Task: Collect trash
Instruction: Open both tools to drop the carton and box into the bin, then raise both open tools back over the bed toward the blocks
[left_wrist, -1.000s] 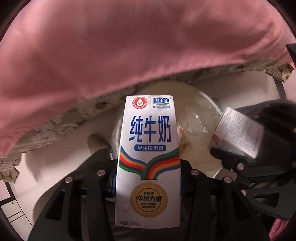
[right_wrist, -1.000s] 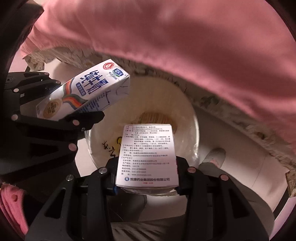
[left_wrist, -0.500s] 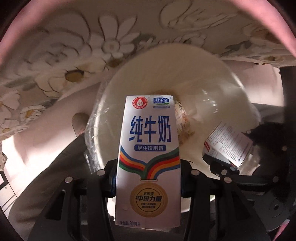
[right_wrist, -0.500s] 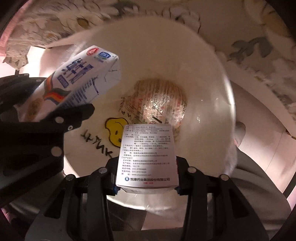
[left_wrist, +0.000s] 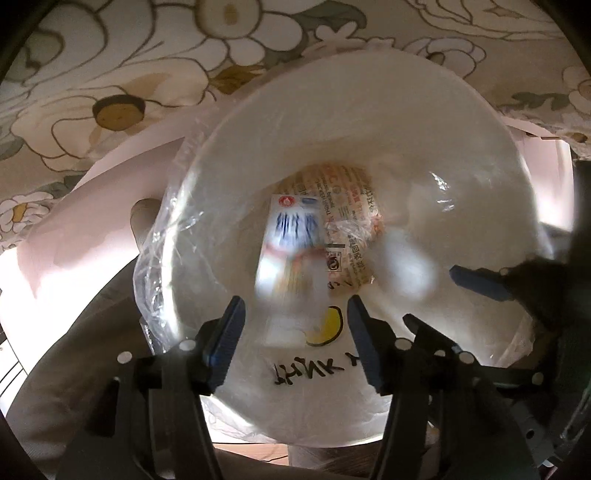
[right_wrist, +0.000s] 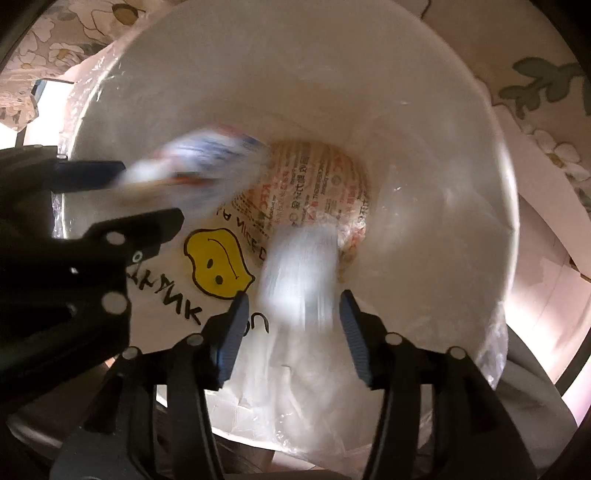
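- Both cartons have left the jaws since the earlier frames: one second ago each gripper clamped its item above the bin, and now both items are blurred, falling inside it.
- On the left gripper (left_wrist: 293, 334) the jaws are opening, with no pad pressing on anything; the milk carton (left_wrist: 288, 251) is beyond the fingertips, streaked by motion, on its way to the bottom.
- On the right gripper (right_wrist: 291, 332) the jaws are also opening; the white medicine box (right_wrist: 299, 273) is a pale smear just past the blue pads (right_wrist: 232, 332), free of them.
- Below both items a crumpled printed wrapper (right_wrist: 321, 188) already lies at the bottom of the white trash bin (right_wrist: 461, 155), which is lined with a clear plastic bag (left_wrist: 162, 251) that has a yellow smiley print (right_wrist: 218, 264).
- Around the bin is a floral cloth (left_wrist: 110, 74).
- As I judge it, the step in hand is the release of the trash into the bin, and it is nearly finished.
- Next, both grippers probably need to lift up out of the bin without catching the liner, then go to look for more trash.
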